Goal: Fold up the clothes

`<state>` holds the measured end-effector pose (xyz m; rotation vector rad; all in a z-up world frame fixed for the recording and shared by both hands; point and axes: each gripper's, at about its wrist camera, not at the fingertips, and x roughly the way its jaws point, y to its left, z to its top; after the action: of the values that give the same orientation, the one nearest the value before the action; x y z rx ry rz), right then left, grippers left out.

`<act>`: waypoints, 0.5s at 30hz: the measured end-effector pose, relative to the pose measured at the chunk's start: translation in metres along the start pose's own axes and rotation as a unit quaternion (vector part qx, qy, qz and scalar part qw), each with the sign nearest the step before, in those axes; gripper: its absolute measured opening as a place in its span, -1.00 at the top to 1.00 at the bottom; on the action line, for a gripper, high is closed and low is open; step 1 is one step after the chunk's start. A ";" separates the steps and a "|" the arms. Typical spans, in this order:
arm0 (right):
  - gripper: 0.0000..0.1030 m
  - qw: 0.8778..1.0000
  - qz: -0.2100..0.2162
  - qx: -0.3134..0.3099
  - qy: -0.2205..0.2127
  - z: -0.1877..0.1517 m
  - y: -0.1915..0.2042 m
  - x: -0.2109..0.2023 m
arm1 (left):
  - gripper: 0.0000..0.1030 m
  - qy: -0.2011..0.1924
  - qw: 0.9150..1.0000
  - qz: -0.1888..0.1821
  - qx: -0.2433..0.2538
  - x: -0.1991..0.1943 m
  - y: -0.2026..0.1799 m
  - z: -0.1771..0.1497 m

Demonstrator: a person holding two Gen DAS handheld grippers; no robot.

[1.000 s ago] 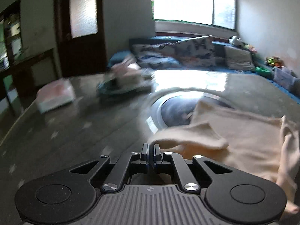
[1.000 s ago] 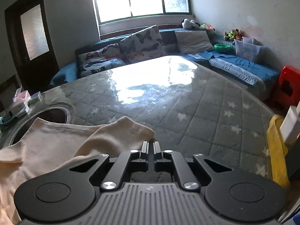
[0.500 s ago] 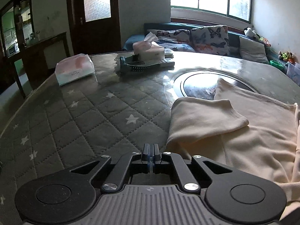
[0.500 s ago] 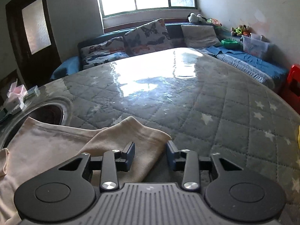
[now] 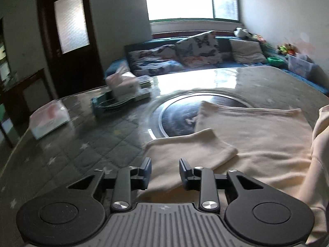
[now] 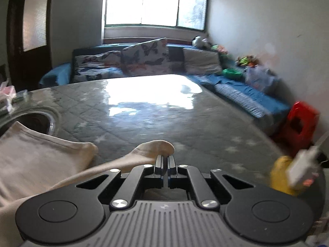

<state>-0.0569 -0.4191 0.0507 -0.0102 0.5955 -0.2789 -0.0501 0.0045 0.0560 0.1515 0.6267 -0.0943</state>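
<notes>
A cream shirt (image 5: 257, 135) lies spread on the grey quilted table (image 5: 86, 150). Its left sleeve (image 5: 191, 148) is folded flat toward me. My left gripper (image 5: 165, 169) hovers over that sleeve's near edge. Its jaws are opening, the cloth lies under the gap, and the pads do not press on it. In the right wrist view the shirt (image 6: 35, 154) fills the lower left. My right gripper (image 6: 165, 161) is closing tight on the other sleeve (image 6: 154, 147), which bulges up off the table. That lifted cloth (image 5: 320, 135) also shows at the left wrist view's right edge.
A round dark inset (image 5: 181, 113) lies partly under the shirt. A tissue box on a tray (image 5: 123, 86) and a tissue pack (image 5: 49, 121) stand at the far left. A yellow cloth (image 6: 281, 177) and a red stool (image 6: 302, 121) are by the table's right edge.
My left jaws have gone from shut to apart over the left sleeve. My right jaws stood apart over the right sleeve half a second ago and are now shut on it, lifting it.
</notes>
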 end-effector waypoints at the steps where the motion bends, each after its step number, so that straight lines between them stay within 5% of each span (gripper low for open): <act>1: 0.94 1.000 -0.011 -0.003 -0.001 -0.003 -0.005 -0.006 | 0.36 0.002 1.000 -0.002 0.002 0.002 -0.001 0.001; 7: 0.96 0.995 -0.093 -0.020 0.025 -0.021 -0.030 -0.011 | 0.36 0.009 1.000 -0.012 0.011 0.011 -0.004 0.006; 12: 0.92 0.999 -0.032 0.010 0.030 -0.013 -0.032 -0.012 | 0.36 0.004 0.999 -0.021 0.028 0.022 -0.015 0.026; 15: 0.90 0.999 0.043 0.005 0.034 -0.002 -0.012 -0.010 | 0.36 0.012 0.999 -0.033 0.036 0.038 -0.024 0.039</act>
<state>-0.0687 -0.4278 0.0559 0.0343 0.6596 -0.1996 -0.0003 -0.0273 0.0620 0.2014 0.6522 -0.1799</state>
